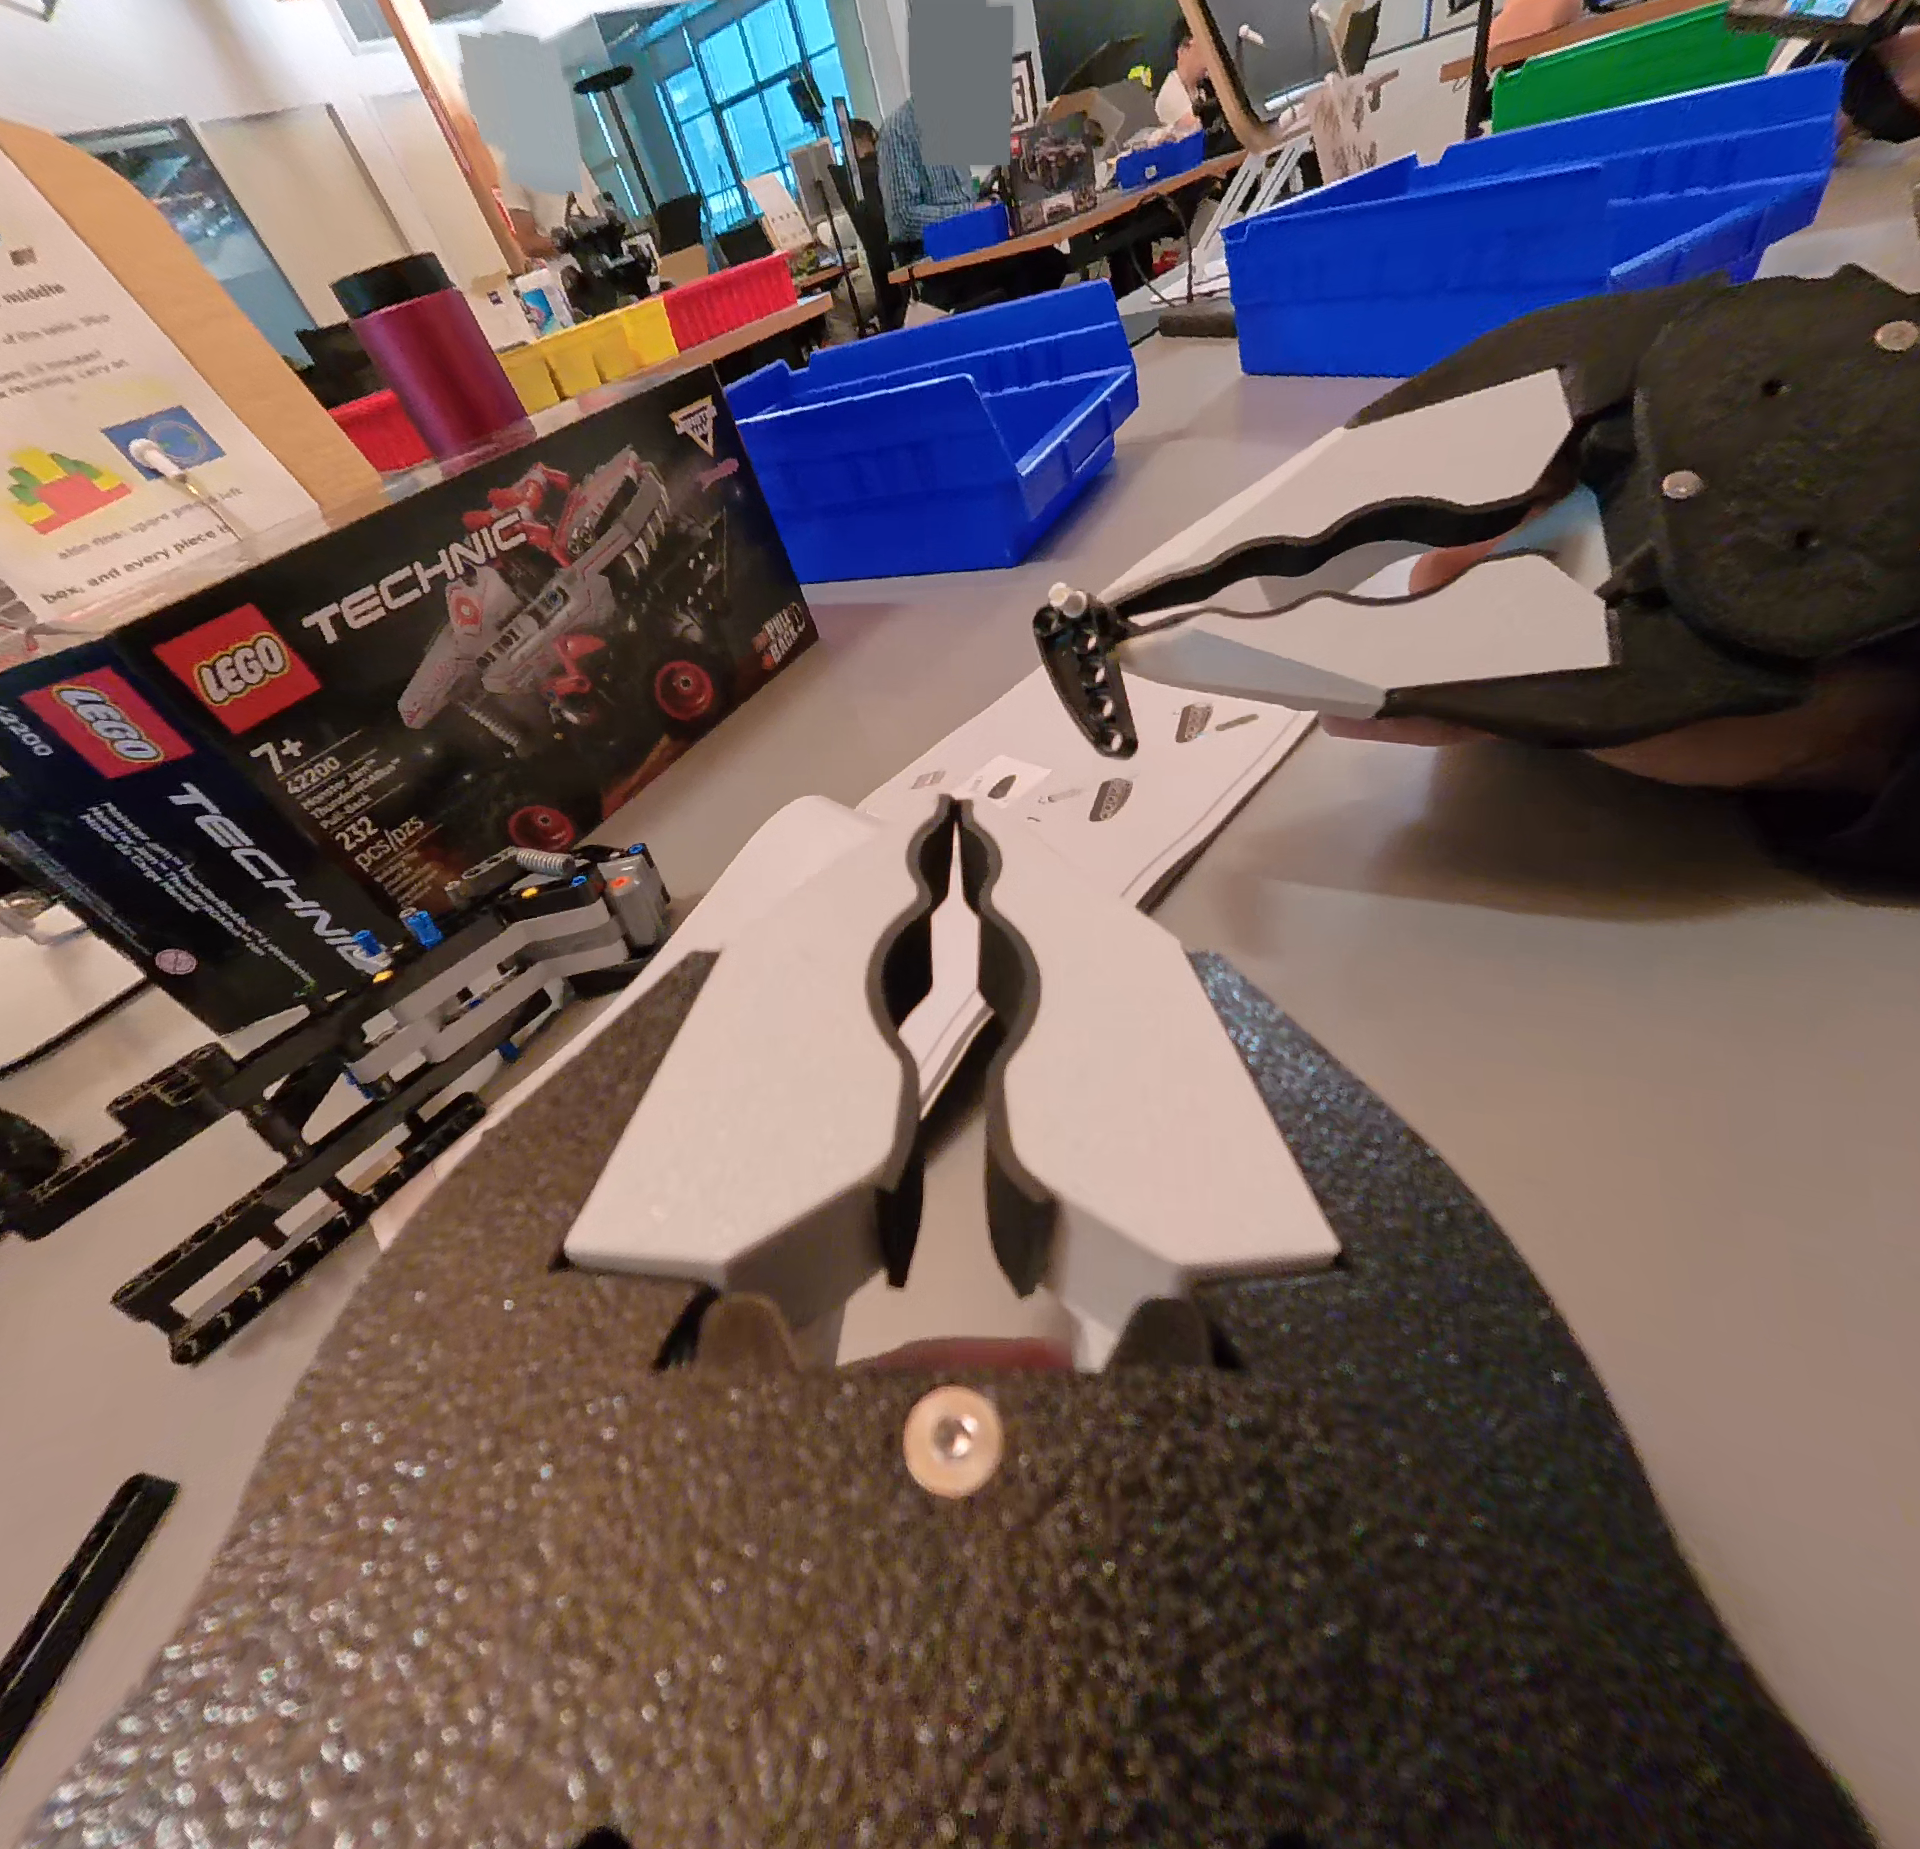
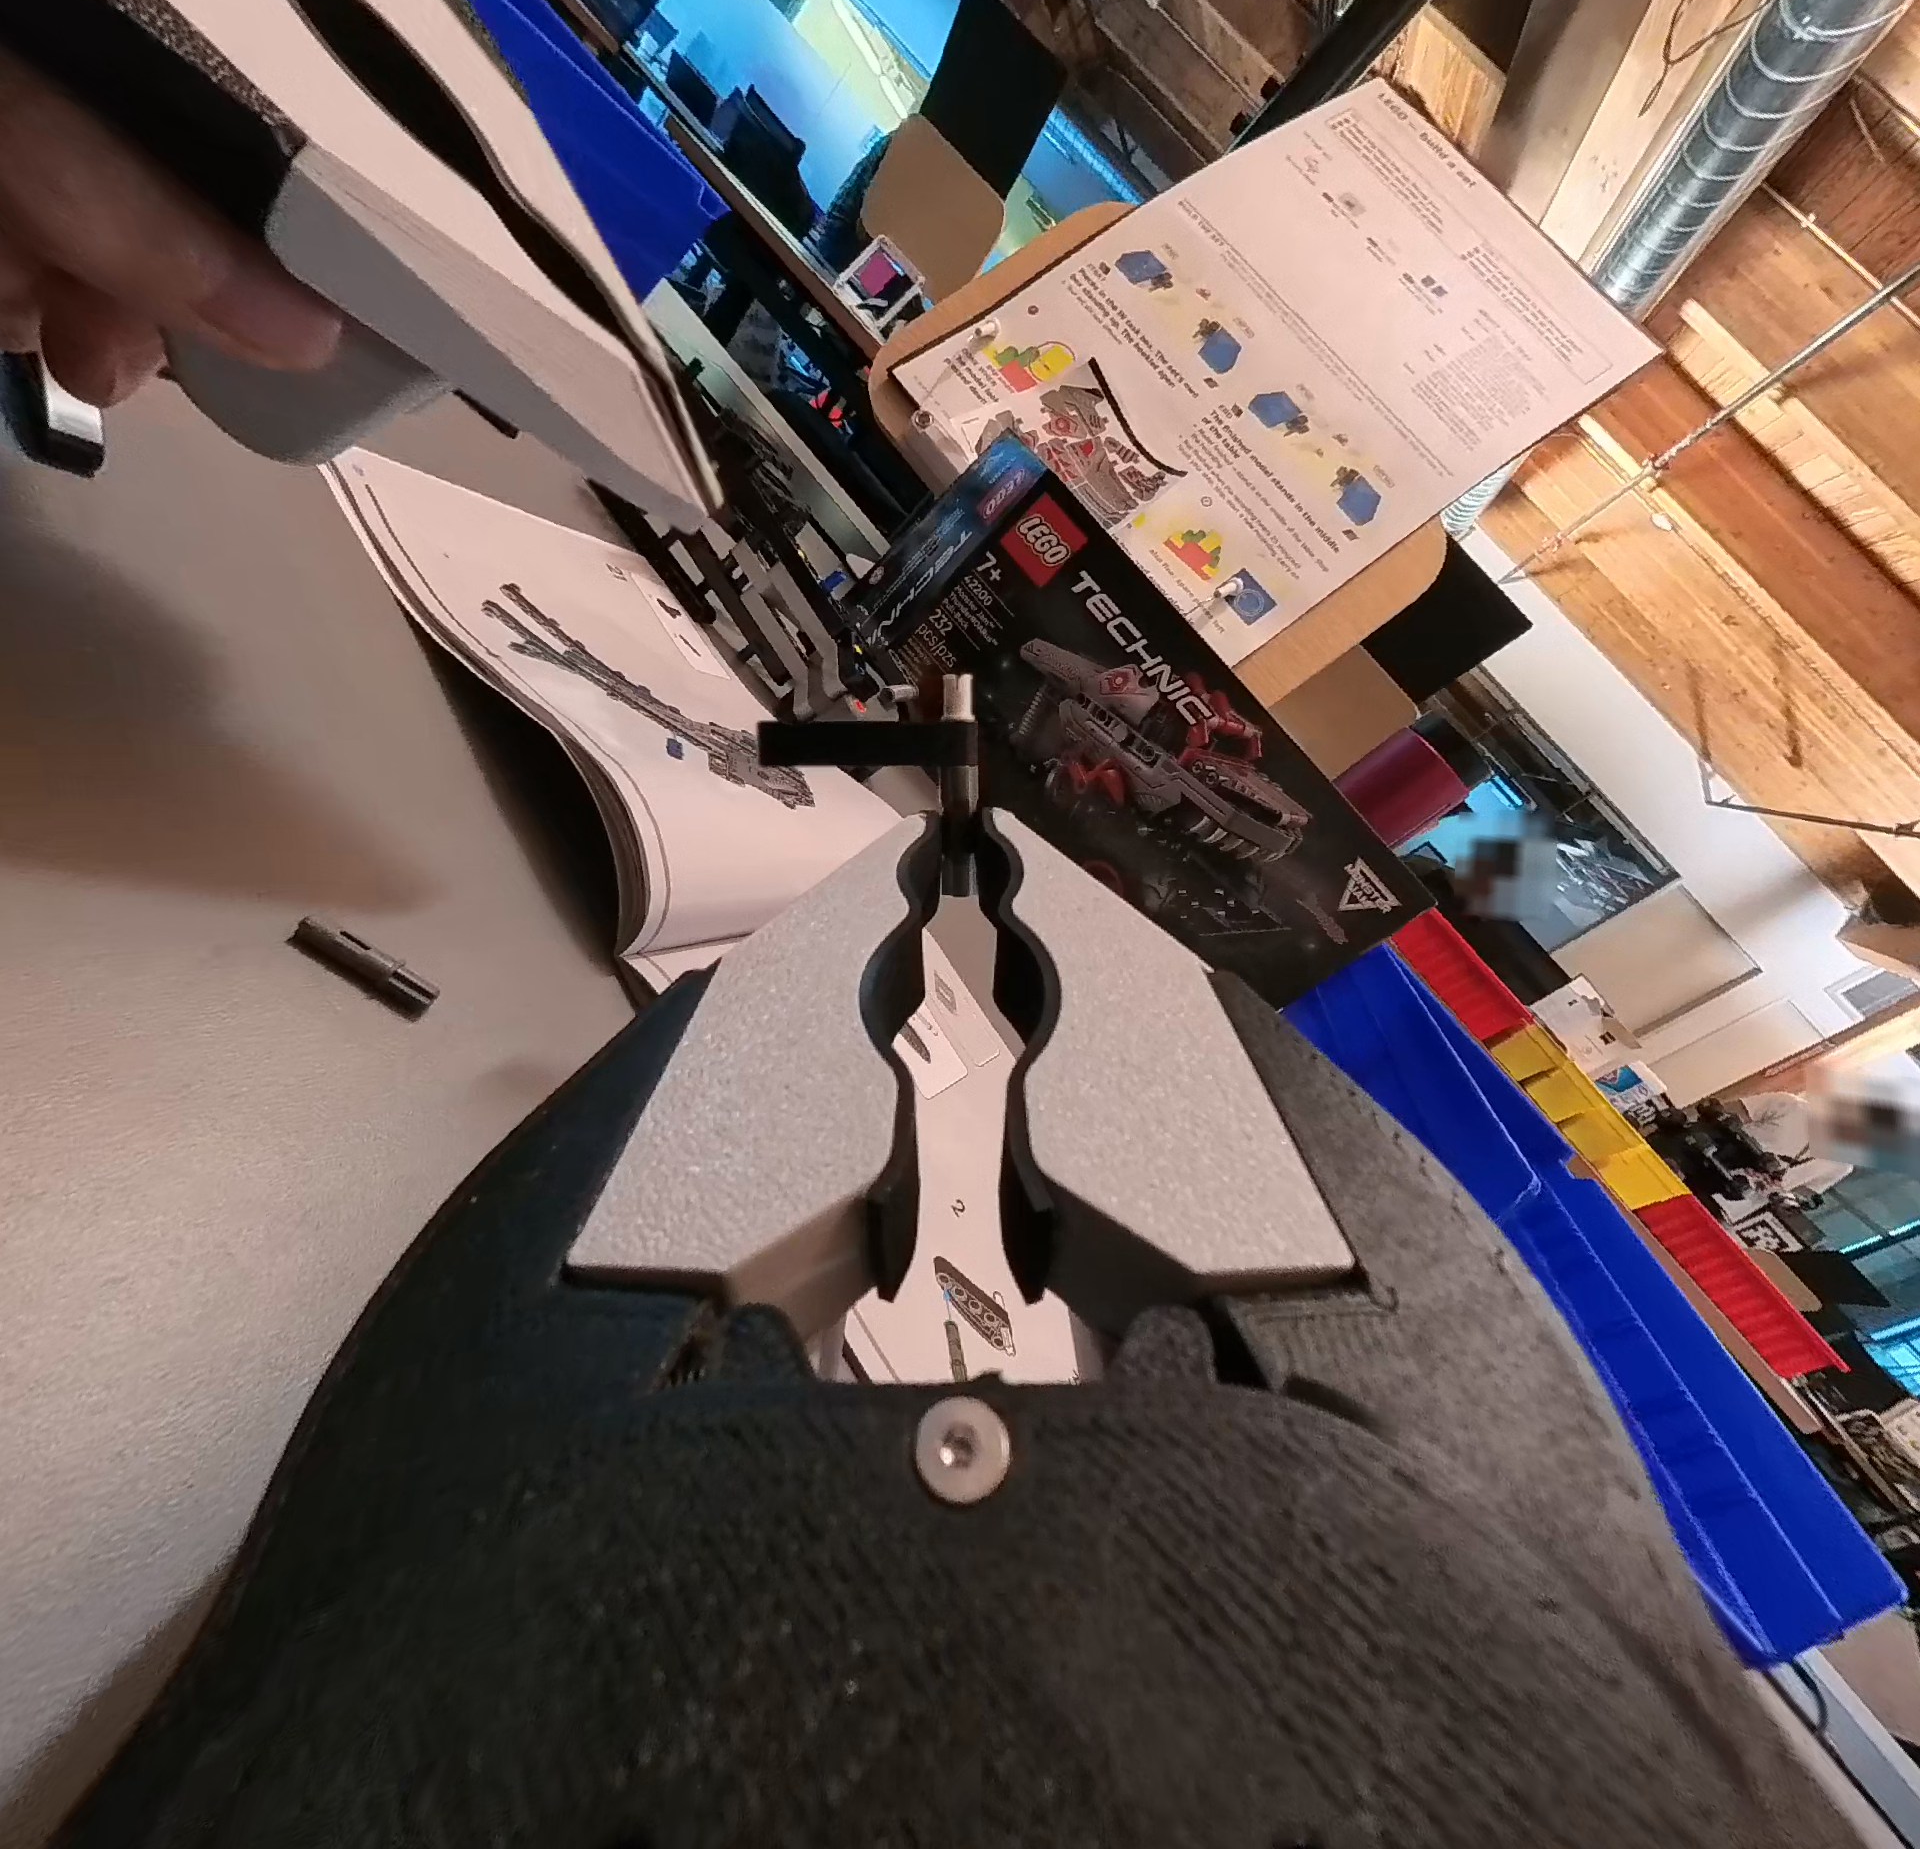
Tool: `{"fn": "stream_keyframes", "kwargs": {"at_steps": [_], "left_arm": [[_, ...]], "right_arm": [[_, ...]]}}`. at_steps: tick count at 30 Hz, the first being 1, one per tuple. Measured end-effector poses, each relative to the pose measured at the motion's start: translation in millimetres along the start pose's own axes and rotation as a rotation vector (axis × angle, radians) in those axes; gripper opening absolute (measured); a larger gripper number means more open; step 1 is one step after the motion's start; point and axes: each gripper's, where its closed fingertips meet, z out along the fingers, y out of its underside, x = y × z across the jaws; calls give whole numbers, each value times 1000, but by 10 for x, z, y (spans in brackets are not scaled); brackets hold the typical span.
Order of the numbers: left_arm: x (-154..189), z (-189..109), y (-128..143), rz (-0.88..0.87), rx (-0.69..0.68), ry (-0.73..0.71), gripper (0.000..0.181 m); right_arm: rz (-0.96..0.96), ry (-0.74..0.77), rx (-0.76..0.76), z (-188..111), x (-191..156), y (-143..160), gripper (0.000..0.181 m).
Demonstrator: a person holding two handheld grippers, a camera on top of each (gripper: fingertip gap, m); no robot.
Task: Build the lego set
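My right gripper [image 2: 961, 835] is shut on a short grey axle [image 2: 958, 750] that passes through the end hole of a black beam [image 2: 847, 745], and holds them in the air above the open instruction booklet [image 2: 665, 698]. In the left wrist view the right gripper [image 1: 1117, 623] comes in from the right with the black beam [image 1: 1086, 679] hanging from its tips. My left gripper [image 1: 956, 817] is shut with nothing between its fingers, low over the table. The partly built black and grey chassis [image 1: 436, 1010] lies to its left, in front of the set's box [image 1: 468, 656].
A loose dark grey pin [image 2: 364, 952] lies on the grey table left of the booklet. A loose black beam [image 1: 83, 1591] lies at the lower left. Blue bins [image 1: 935, 428] stand behind the booklet [image 1: 1143, 791]. A cardboard stand with an instruction sheet [image 2: 1299, 345] rises behind the box [image 2: 1143, 750]. The tips of one gripper are about 7 centimetres away from the tips of the other.
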Motion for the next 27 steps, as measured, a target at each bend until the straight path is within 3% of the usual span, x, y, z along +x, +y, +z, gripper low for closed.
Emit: {"fn": "stream_keyframes", "kwargs": {"at_steps": [27], "left_arm": [[86, 47, 59, 55, -46, 24, 0]], "right_arm": [[-58, -81, -7, 34, -175, 0, 3]]}}
